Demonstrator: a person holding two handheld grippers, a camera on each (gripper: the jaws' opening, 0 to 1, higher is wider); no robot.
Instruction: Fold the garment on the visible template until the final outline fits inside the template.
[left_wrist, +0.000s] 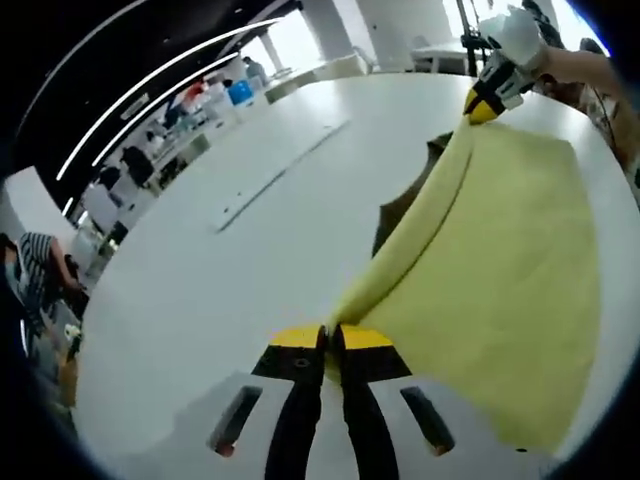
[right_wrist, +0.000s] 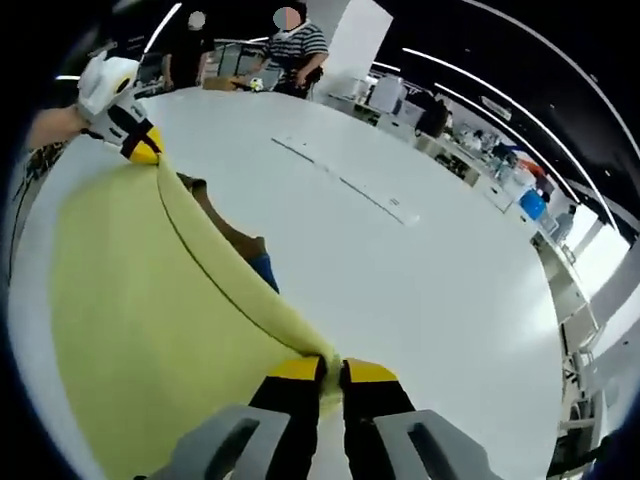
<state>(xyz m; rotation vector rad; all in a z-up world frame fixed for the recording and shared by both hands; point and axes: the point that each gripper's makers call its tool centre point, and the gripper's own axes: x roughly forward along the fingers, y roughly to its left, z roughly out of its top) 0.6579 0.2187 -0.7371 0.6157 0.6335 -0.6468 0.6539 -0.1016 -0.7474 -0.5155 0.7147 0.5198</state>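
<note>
Left gripper view. Left gripper (left_wrist: 332, 345) at bottom centre, jaws closed nearly together, pinching one end of the raised edge of the yellow garment (left_wrist: 500, 270). Right gripper (left_wrist: 486, 103) at top right, jaws closed on the far end of the same edge; person's hand (left_wrist: 575, 65) behind it. Edge lifted taut between the two grips, remainder of cloth spread over the white bench (left_wrist: 240, 260) to the right of the ridge. Dark patch (left_wrist: 400, 215) visible under the raised edge, probably the template, though too little exposed to confirm. Edge likely held up at both ends so the fold can travel as one straight line.

Right gripper view. Right gripper (right_wrist: 332, 375) at bottom centre, jaws nearly shut, yellow cloth caught between them. Left gripper (right_wrist: 138, 140) at upper left, clamped on the opposite end of the edge. Garment mostly left of the ridge, lying on the bench. Brown and blue patch (right_wrist: 250, 255) showing just beyond the lifted edge. Two people (right_wrist: 290, 50) standing past the far bench rim.

Judgement: fold in progress, not laid down; final outline against template not yet assessable.
</note>
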